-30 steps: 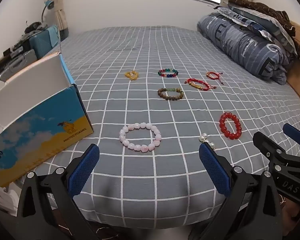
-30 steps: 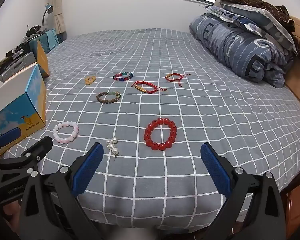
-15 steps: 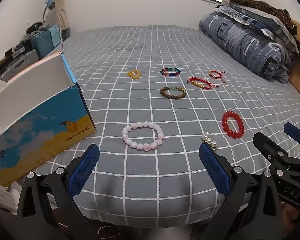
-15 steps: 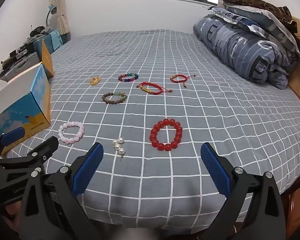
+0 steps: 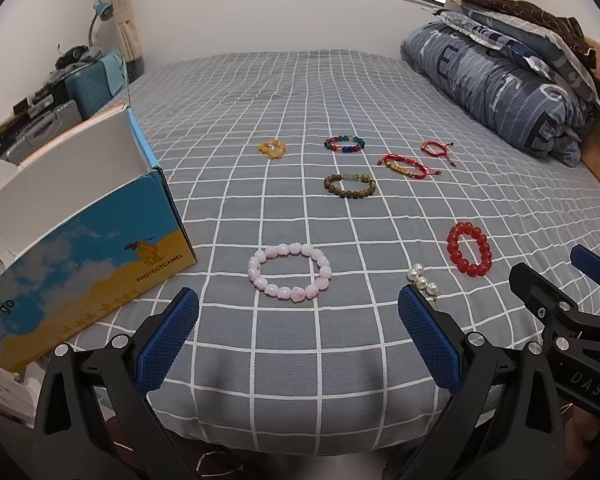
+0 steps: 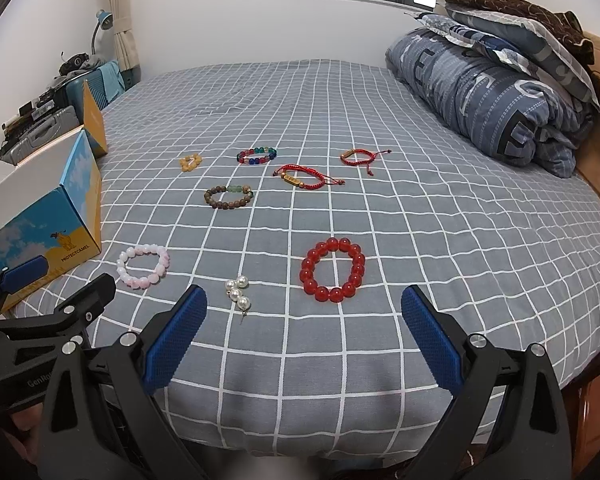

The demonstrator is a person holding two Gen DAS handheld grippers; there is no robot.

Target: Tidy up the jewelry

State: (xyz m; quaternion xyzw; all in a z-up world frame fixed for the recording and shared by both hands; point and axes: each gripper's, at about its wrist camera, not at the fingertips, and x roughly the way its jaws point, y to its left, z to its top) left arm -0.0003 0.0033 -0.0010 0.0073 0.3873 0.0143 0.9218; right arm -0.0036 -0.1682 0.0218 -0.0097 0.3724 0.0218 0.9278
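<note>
An open cardboard box (image 5: 100, 240) printed with a camel stands at the left edge of the bed (image 5: 300, 92), near the front corner. Just right of it, close to the front edge, lies a pink bead bracelet (image 5: 290, 271), straight ahead of the left gripper (image 5: 298, 334), whose jaws stand wide apart and hold nothing. Next along the front edge comes a small cluster of pearls (image 6: 238, 292), then a red bead bracelet (image 6: 333, 270), which lies ahead of the right gripper (image 6: 303, 334); its jaws are also spread wide and empty. Both grippers hover off the front edge of the bed, clear of the jewelry.

Farther in, toward the middle of the bed, a small yellow bead bracelet (image 5: 273, 149) lies leftmost, followed by a multicoloured bead bracelet (image 5: 345, 144) with a brown wooden bead bracelet (image 5: 350, 186) nearer the front edge. Right of these lie two red cord bracelets (image 5: 404, 167), apart from each other. A rolled blue quilt (image 6: 496, 100) with pillows on top lies along the right edge.
</note>
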